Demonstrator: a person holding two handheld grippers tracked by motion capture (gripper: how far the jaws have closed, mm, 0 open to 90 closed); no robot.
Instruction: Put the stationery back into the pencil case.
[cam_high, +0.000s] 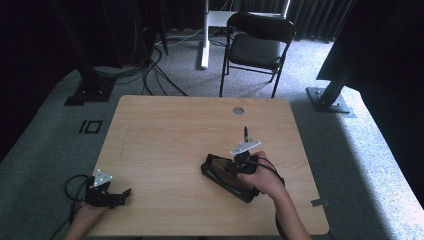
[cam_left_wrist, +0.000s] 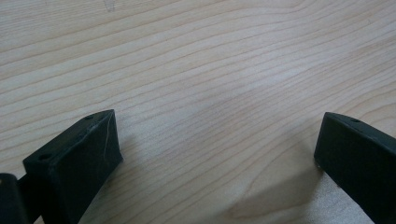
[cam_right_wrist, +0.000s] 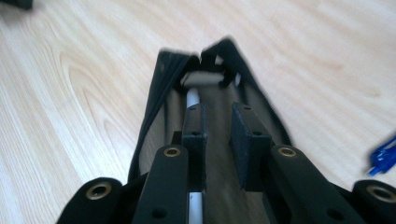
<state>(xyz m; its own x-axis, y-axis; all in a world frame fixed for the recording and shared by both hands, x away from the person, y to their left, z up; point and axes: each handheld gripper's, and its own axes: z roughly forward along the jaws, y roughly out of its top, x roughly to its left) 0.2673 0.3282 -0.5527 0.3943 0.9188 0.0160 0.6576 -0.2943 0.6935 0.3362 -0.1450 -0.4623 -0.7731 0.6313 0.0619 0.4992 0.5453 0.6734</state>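
Note:
A black zip pouch (cam_high: 225, 177) lies open on the wooden table (cam_high: 165, 135), right of centre. My right gripper (cam_high: 227, 167) hangs over its mouth, a hand wrapped round it. In the right gripper view the jaws (cam_right_wrist: 218, 109) stand close together just above the pouch's (cam_right_wrist: 159, 88) opening, with nothing gripped between them. A white pen (cam_right_wrist: 194, 98) lies inside the pouch, running under one jaw. My left gripper (cam_high: 122, 196) rests near the table's front left corner. Its jaws (cam_left_wrist: 219, 126) are spread wide over bare wood.
A slim dark pen-like thing (cam_high: 245, 132) lies on the table just beyond the right hand; a blue object (cam_right_wrist: 384, 156) shows at the edge of the right gripper view. A round grommet hole (cam_high: 238, 110) sits near the far edge. A black folding chair (cam_high: 257, 42) stands behind the table.

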